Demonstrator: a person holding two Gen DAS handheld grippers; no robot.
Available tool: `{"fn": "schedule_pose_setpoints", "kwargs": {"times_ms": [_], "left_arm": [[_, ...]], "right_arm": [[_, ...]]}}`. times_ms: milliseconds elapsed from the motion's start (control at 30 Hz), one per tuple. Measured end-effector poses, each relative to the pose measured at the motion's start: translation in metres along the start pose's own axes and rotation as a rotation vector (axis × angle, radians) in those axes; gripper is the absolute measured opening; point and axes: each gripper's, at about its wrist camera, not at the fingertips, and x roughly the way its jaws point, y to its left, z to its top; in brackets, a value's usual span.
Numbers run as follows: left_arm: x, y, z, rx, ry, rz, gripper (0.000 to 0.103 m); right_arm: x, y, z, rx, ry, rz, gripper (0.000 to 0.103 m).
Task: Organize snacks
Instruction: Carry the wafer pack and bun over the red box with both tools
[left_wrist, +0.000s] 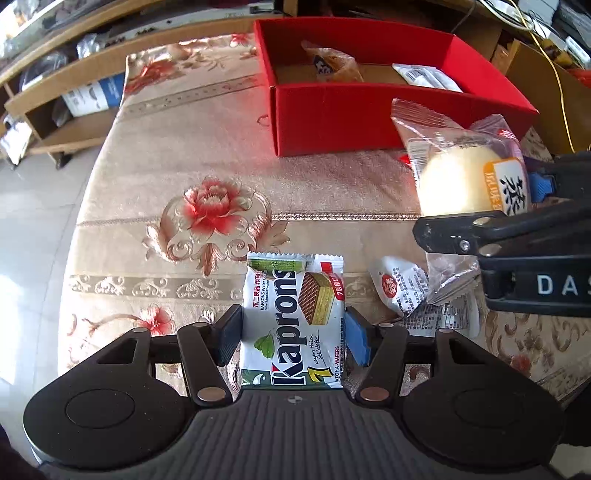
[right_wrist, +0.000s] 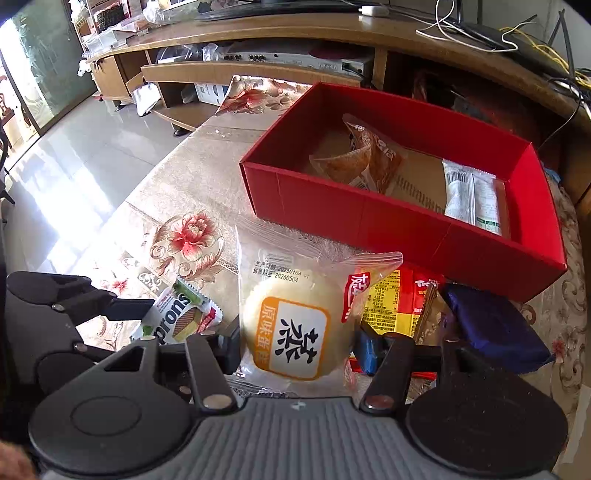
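My left gripper (left_wrist: 293, 338) is shut on a white Kaprons wafer pack (left_wrist: 293, 317), held over the floral tablecloth; the pack also shows in the right wrist view (right_wrist: 181, 319). My right gripper (right_wrist: 299, 345) is shut on a clear-wrapped steamed cake (right_wrist: 295, 317), seen at the right of the left wrist view (left_wrist: 465, 177). The red box (left_wrist: 332, 122) stands beyond both and holds a brown pastry pack (right_wrist: 364, 158) and a white bar pack (right_wrist: 472, 195).
A small white snack packet (left_wrist: 400, 288) lies on the floral tablecloth (left_wrist: 184, 147) right of the wafer pack. A yellow-red pack (right_wrist: 391, 302) and a dark blue pack (right_wrist: 495, 328) lie before the box. Wooden shelves (right_wrist: 177, 74) stand beyond the table.
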Motion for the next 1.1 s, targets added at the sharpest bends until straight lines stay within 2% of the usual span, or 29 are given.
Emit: {"fn": "schedule_pose_setpoints", "kwargs": {"times_ms": [267,667,900,1100], "left_arm": [[0.001,0.003,0.004,-0.001,0.002,0.031,0.065],[-0.013,-0.004,0.016,0.018,-0.041,0.042,0.065],[0.012,0.002,0.019,0.002,-0.007,0.012,0.065],[0.013,0.003,0.021,0.015,-0.037,0.009,0.069]], "right_arm": [[-0.009,-0.004,0.002,0.012,-0.024,0.000,0.042],[-0.016,-0.006,0.003,0.016,-0.031,-0.008,0.042],[0.014,-0.007,-0.004,-0.008,0.047,-0.021,0.042],[0.031,-0.013,-0.002,-0.031,0.062,-0.034,0.044]]}}
